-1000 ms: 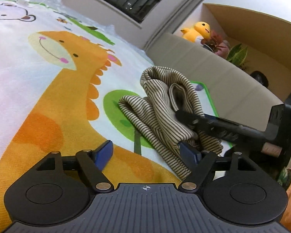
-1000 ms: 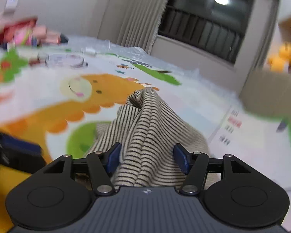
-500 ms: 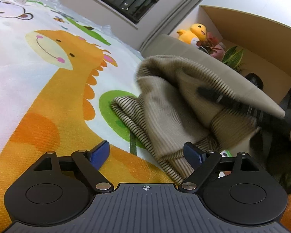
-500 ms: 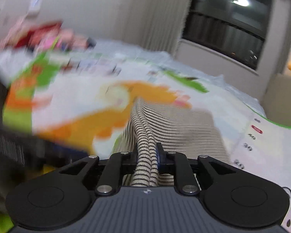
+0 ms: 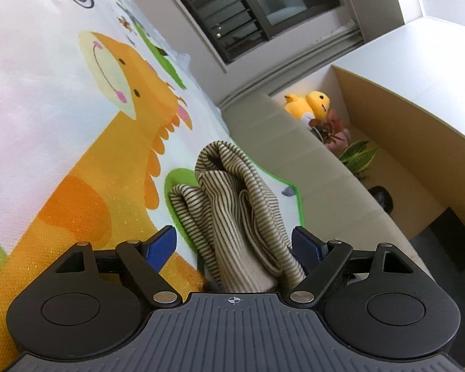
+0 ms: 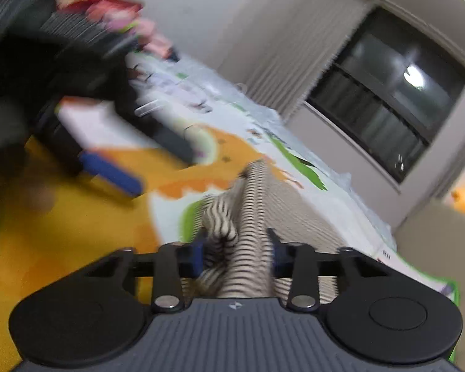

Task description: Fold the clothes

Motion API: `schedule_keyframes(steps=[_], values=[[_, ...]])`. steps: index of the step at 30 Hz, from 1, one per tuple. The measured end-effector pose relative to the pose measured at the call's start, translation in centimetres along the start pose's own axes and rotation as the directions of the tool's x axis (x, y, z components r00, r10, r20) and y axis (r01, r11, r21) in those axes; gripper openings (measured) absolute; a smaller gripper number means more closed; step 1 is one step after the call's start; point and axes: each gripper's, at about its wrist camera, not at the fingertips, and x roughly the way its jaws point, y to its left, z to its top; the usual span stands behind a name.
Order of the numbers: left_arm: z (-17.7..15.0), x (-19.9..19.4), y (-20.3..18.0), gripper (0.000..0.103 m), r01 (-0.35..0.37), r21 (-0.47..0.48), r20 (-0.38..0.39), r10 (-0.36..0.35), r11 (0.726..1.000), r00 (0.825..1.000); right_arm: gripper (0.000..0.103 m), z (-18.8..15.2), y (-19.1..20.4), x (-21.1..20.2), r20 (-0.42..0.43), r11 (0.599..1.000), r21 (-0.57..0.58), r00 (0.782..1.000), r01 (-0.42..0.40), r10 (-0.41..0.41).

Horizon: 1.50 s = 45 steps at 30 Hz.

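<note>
The striped garment lies bunched on the play mat, over the green patch beside the orange dinosaur print. The left tool stands wide open, its blue pads on either side of the cloth, which runs between them. The right tool is partly open with striped fabric between its pads; that view is blurred, so I cannot tell whether it grips. A yellow plush toy sits beyond the sofa back.
</note>
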Motion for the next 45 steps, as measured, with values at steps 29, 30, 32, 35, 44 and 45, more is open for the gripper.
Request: schedule_keyframes(steps=[29, 30, 32, 35, 44, 45], values=[[-0.4, 9.9, -11.5, 0.069, -0.309, 0.336, -0.134, 0.370, 0.889, 0.919, 0.057, -5.2, -5.7, -9.4, 0.089, 0.953, 0.042, 0.951, -0.300, 0.296], [-0.7, 10.1, -11.3, 0.067, -0.324, 0.363, -0.131, 0.392, 0.874, 0.911, 0.057, -5.4, -7.3, -9.7, 0.098, 0.945, 0.125, 0.951, -0.303, 0.292], [-0.9, 10.0, -11.3, 0.066, -0.330, 0.380, -0.125, 0.402, 0.864, 0.907, 0.055, -5.9, -10.6, -10.1, 0.112, 0.909, 0.291, 0.954, -0.300, 0.279], [-1.2, 9.9, -11.3, 0.066, -0.338, 0.397, -0.116, 0.412, 0.853, 0.904, 0.046, -7.2, -12.7, -8.8, 0.097, 0.856, 0.447, 0.966, -0.259, 0.241], [-1.6, 9.3, -10.0, 0.085, -0.376, 0.416, -0.113, 0.458, 0.828, 0.882, 0.064, -8.8, -10.9, -8.7, 0.061, 0.812, 0.453, 0.922, -0.367, 0.382], [-1.5, 9.1, -9.3, 0.087, -0.373, 0.385, -0.125, 0.448, 0.844, 0.885, 0.068, -8.9, -12.3, -9.1, 0.079, 0.799, 0.485, 0.928, -0.356, 0.365]])
